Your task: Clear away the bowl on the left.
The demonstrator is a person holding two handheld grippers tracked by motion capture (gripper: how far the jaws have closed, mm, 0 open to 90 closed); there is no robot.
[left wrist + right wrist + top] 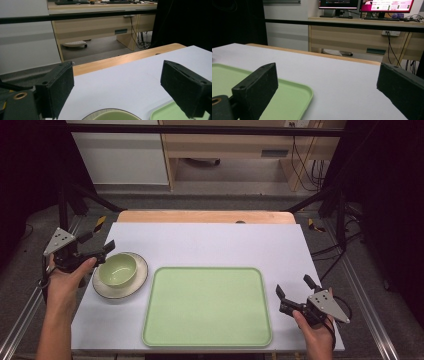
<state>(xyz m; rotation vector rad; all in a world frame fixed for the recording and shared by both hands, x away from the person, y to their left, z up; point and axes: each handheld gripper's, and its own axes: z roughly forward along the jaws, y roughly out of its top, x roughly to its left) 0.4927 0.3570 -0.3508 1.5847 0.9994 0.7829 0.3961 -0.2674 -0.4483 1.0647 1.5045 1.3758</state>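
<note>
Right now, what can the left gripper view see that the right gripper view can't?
Left gripper view: the bowl on its plate, just below the open jaws of the left gripper, with a corner of the tray beside it.

Right gripper view: two lit monitors on the far desk, and a longer stretch of tray rim between the right gripper's open jaws.

Both: the green tray, the white table and wooden desks behind.

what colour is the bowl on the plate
Pale green bowl, on a cream plate; clearest in the high view.
</note>
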